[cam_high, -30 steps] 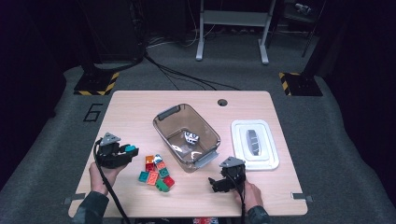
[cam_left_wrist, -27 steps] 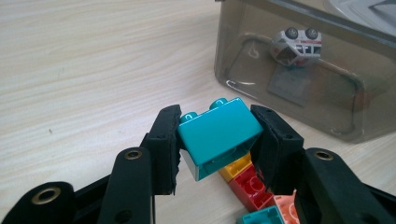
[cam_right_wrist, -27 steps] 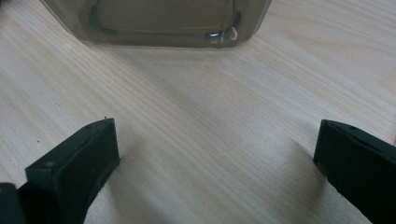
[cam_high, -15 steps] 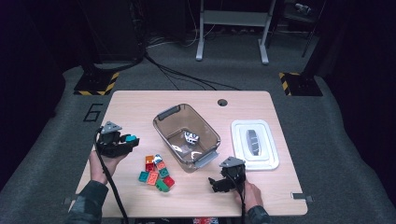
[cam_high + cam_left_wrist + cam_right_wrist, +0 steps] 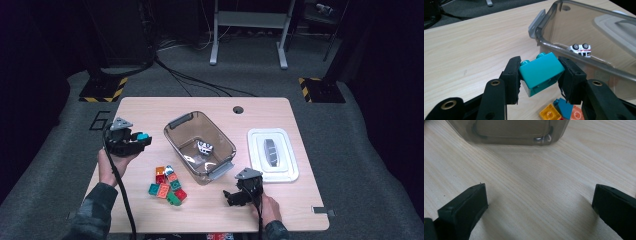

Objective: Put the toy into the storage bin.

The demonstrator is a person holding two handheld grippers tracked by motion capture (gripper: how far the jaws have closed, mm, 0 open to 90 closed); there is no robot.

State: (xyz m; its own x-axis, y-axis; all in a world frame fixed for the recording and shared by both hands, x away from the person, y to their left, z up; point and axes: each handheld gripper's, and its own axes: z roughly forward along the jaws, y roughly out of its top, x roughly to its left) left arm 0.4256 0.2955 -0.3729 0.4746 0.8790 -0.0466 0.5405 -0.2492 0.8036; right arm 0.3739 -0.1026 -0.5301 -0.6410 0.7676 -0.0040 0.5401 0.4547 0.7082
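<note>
High view: pale wooden table (image 5: 150, 107) on grey carpet; left gripper (image 5: 134, 141) jaws clamp teal brick (image 5: 541, 72), right gripper (image 5: 539, 210) jaws gape empty.

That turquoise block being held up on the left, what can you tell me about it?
The turquoise block is a chunky toy brick of glossy plastic with two round studs on top and a hollow underside. It hangs tilted above the wooden table, clamped between the black jaws of the left gripper, beside the clear bin and above the other bricks.
</note>
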